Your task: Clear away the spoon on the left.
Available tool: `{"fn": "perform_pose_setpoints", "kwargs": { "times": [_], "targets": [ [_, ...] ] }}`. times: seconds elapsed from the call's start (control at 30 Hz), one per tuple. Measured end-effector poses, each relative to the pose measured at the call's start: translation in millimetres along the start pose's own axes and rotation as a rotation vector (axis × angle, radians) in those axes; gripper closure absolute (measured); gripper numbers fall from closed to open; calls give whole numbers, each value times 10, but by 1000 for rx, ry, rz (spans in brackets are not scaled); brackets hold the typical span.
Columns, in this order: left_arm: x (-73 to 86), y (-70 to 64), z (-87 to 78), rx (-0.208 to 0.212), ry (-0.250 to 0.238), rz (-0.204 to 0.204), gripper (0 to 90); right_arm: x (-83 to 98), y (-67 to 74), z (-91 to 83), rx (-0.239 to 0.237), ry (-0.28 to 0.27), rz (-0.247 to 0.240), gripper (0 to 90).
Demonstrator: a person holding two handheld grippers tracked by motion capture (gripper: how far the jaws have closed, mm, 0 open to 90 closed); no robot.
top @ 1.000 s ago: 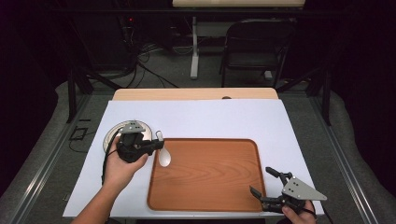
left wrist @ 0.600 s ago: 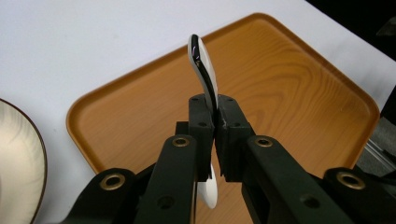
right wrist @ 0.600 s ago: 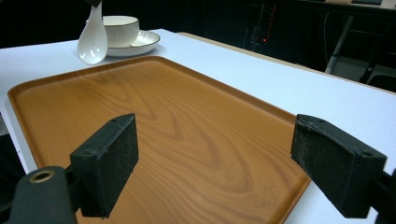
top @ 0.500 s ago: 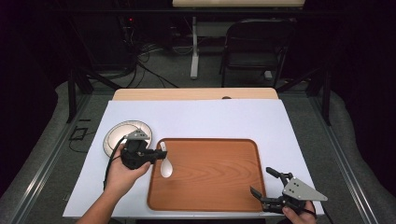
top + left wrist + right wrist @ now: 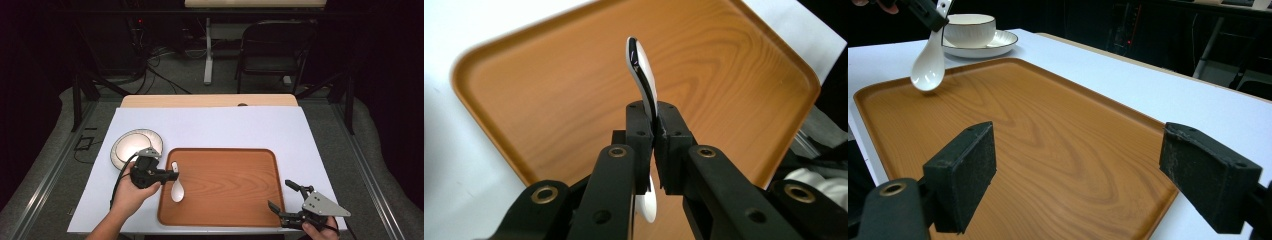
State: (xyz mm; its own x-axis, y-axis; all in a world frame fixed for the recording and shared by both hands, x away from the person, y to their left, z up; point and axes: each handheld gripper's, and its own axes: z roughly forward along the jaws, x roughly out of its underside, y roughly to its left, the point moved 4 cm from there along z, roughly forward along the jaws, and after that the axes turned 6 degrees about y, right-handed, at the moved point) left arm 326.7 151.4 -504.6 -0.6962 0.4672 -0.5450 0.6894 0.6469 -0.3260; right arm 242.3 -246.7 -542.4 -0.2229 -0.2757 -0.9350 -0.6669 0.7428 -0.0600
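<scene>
Over the last second the left gripper (image 5: 172, 174) has been carried from beside the bowl toward the near edge of the worktop (image 5: 215, 125) and lowered, so that the white spoon (image 5: 176, 187) clamped by its handle between the shut jaws is now seen over the left part of the wooden tray (image 5: 225, 210), just inside the tray's left rim. In the left gripper view the handle (image 5: 644, 80) is pinched between the pads and projects beyond them, while the spoon's bowl end hangs below the jaws. In the right gripper view the spoon (image 5: 928, 65) is seen hanging bowl-end down very close above the tray floor; whether contact has been made cannot be told. From this it is judged that the transfer of the spoon from the bowl side to the tray is nearly complete and that only setting down and release remain. The right gripper (image 5: 286, 200) is held at the tray's near right corner, with its jaws wide apart and nothing between them, well apart from the spoon. The white bowl (image 5: 134, 145) on its saucer (image 5: 998, 47) stands near the left edge of the worktop, just beyond the tray's far left corner and behind the left gripper. The tray floor beneath the spoon is bare, so the descent is not seen to be obstructed; the raised left rim is the nearest thing that could be struck.
</scene>
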Motion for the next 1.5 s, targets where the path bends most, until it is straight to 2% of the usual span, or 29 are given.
{"fn": "perform_pose_setpoints", "kwargs": {
  "times": [0.13,0.23,0.27,0.37,0.5,0.53,0.6,0.73,0.8,0.83,1.03,1.23,1.33,1.43,1.5],
  "targets": [
    [24,14,76,22,31,-18,859,1,-2,-4,3,1,-2,144],
    [18,45,106,47,32,-43,859,3,-3,-4,3,2,1,144],
    [18,45,106,47,32,-43,859,3,-3,-4,3,2,1,144],
    [2,86,136,55,29,-88,858,2,-5,-3,3,2,1,144],
    [-6,124,163,63,27,-115,858,2,-4,-3,3,3,1,144],
    [-11,148,181,66,22,-140,857,2,-5,-3,3,3,2,144],
    [-12,162,192,70,21,-151,857,3,-5,-3,3,3,2,144],
    [-23,214,237,82,15,-202,857,4,-3,-1,1,3,10,144],
    [-24,257,270,96,9,-243,857,4,-4,-2,1,4,12,144],
    [-24,257,270,96,9,-243,857,4,-4,-2,1,4,12,144],
    [-15,346,340,112,-10,-328,857,4,-5,-2,1,3,9,144],
    [-17,390,409,121,-20,-362,855,4,-6,-3,1,2,10,144],
    [-13,426,453,132,-22,-394,853,4,-6,-4,1,1,9,144],
    [1,466,515,141,-18,-446,849,4,-6,-5,1,1,10,144],
    [5,477,531,137,-16,-460,849,4,-6,-5,1,0,10,144]
  ]
}}
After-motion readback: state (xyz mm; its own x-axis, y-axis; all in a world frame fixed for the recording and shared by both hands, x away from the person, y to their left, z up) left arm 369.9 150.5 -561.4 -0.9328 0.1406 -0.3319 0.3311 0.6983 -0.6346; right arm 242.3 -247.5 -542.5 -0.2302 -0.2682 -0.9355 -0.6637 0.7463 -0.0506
